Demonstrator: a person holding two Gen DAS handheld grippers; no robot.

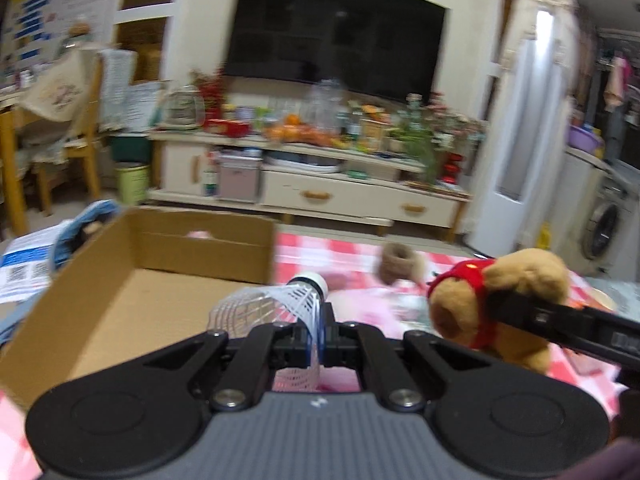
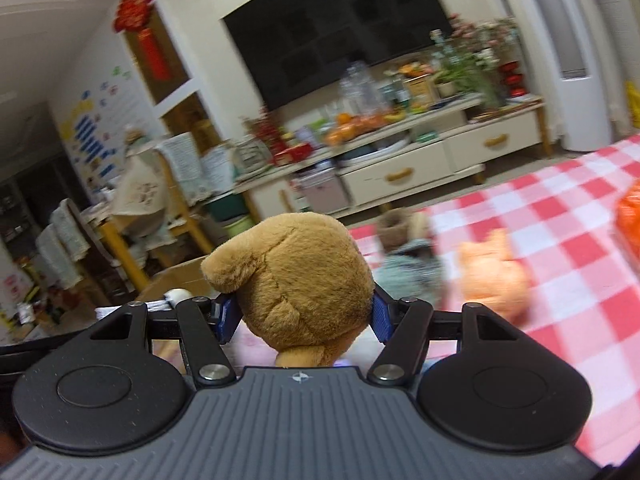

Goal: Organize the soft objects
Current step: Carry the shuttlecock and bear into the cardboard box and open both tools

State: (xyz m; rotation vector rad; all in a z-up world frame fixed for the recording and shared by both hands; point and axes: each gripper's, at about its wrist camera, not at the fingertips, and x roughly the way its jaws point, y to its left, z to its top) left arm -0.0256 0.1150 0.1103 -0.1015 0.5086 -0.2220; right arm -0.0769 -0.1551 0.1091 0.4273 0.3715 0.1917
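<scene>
1. Your left claw (image 1: 320, 334) is closed on a shuttlecock (image 1: 280, 304), low in the middle of the left wrist view. The blue pads pinch its white net skirt flat, and the cork tip points away toward the upper right.
2. Your right claw (image 2: 302, 314) grips a bear (image 2: 294, 284), a brown plush, between its blue pads at the centre of the right wrist view. The jaws stand part way apart, pressed into both sides of the plush.
3. In the left wrist view the same bear (image 1: 500, 300) sits at the right edge, wearing something red, with a black finger (image 1: 560, 320) of the right claw laid across it.
4. A box (image 1: 132, 276) of cardboard lies open at the left of that view, just left of the shuttlecock. Something pink (image 1: 200, 235) shows against its far wall; it is too blurred to name.
5. The surface (image 2: 560, 240) wears a red and white checked cloth and fills the right side of the right wrist view.
6. On that cloth, right of the bear, lie an orange plush (image 2: 496, 276) and a smaller toy (image 2: 408, 252) in a patterned dress, both blurred.
7. A TV (image 1: 336, 32) and a cluttered cabinet (image 1: 320, 176) stand beyond the surface, across the upper part of both views.
</scene>
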